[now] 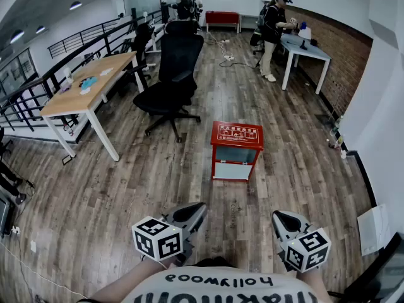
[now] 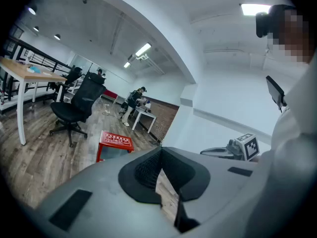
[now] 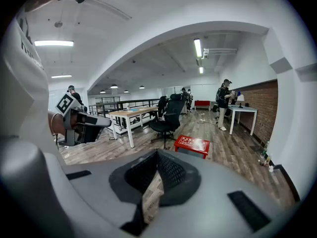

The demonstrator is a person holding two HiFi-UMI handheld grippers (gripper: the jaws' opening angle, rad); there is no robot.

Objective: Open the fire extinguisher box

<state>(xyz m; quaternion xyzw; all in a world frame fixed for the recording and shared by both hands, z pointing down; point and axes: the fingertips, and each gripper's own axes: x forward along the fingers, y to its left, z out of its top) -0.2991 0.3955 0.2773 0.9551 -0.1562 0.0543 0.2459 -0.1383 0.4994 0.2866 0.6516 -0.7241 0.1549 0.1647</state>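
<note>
Meeting at their tips with nothing between them, the jaws of both the left tongs [image 2: 159,153] and the right tongs [image 3: 157,155] are pressed together and hold nothing. These two tongs hang side by side and apart, low in the head view, each with one marker cube. Ahead of them, well apart from both, the single red fire extinguisher box [image 1: 236,149] stands upright on the wooden floor [image 1: 126,188]. Beyond it are two black office chairs [image 1: 174,74], one wooden counter [image 1: 88,88] at the left, one white counter [image 1: 304,48] at the right, and three people: one at the white counter [image 1: 271,30] and two at the far end [image 1: 183,5]. Only the head view shows the box's pale glazed front face on. The right gripper view shows little more than its red top. Each gripper view catches the other pair of tongs from the side, and only the left gripper view shows part of the person holding them.
</note>
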